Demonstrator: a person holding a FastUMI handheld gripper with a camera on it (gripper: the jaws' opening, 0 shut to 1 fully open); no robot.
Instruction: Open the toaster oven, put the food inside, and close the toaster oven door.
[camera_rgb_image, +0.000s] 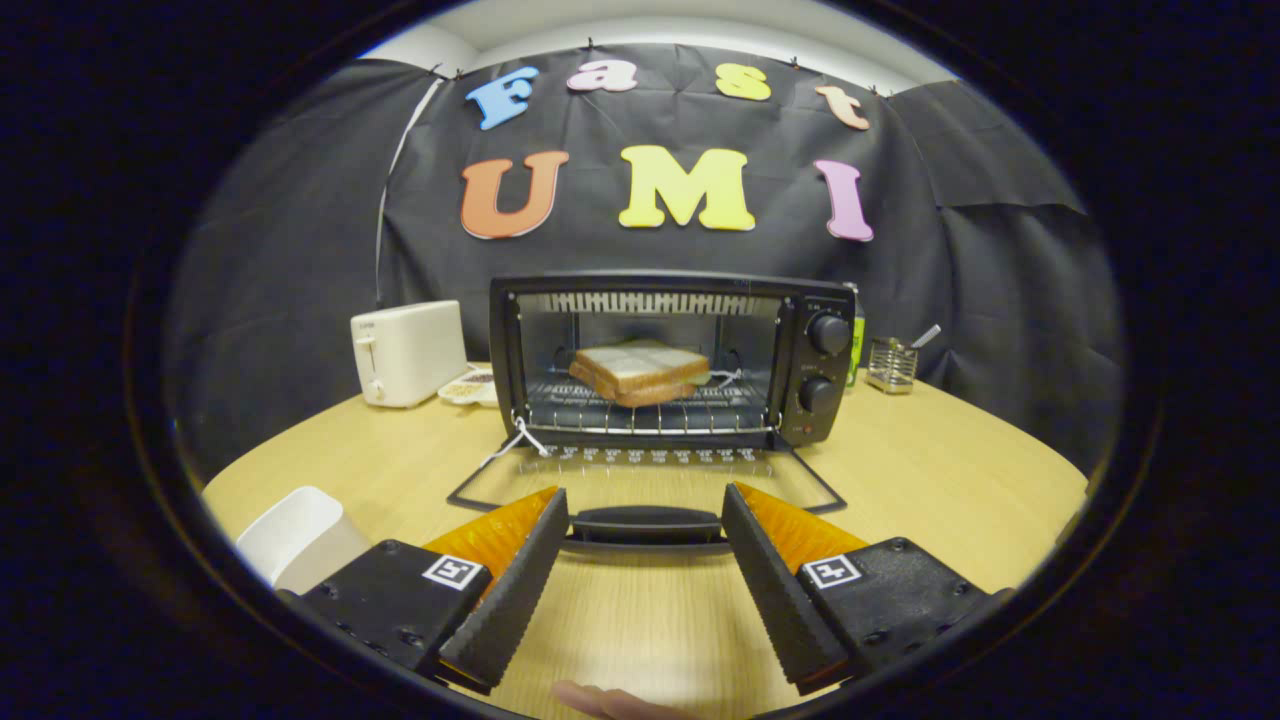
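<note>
Gripper view: ridged tongs (645, 530) agape beside toaster oven's (680, 355) rounded door handle (645, 522), sandwich (640, 372) on wire rack.

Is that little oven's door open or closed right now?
Open: the door lies flat on the table, handle between the hand-held gripper fingers, sandwich on the rack.

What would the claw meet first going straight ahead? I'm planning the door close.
Probably the door handle, lying between the open claw's fingertips on the lowered oven door; depth is hard to judge.
</note>
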